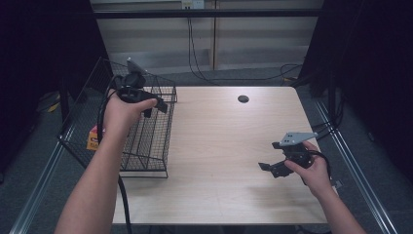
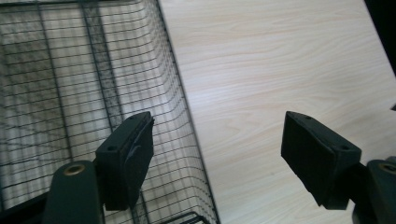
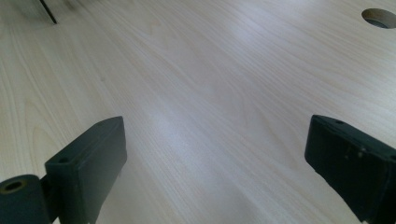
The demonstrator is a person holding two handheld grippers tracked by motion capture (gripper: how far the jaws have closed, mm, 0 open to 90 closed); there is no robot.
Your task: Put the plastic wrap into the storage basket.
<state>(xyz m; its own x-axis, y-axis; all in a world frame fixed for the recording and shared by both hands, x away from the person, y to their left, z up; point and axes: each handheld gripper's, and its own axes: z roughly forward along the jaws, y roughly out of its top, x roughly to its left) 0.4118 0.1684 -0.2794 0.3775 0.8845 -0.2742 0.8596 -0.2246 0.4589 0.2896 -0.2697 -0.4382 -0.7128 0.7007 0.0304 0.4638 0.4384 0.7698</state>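
My left gripper (image 1: 155,108) is held in a hand above the right rim of a black wire basket (image 1: 146,146) at the table's left side. In the left gripper view its jaws (image 2: 217,123) stand wide apart with nothing between them, one over the basket's mesh (image 2: 70,84), the other over bare wood. My right gripper (image 1: 269,168) hovers low over the table's right front part, pointing left. The right gripper (image 3: 215,123) is open and empty in its own view, above plain tabletop.
The light wooden table (image 1: 219,136) has a round cable hole (image 1: 243,99) near its far edge, which also shows as the hole (image 3: 378,17). An orange box (image 1: 92,138) shows through the basket's left near corner. Dark curtains flank the table; cables lie behind.
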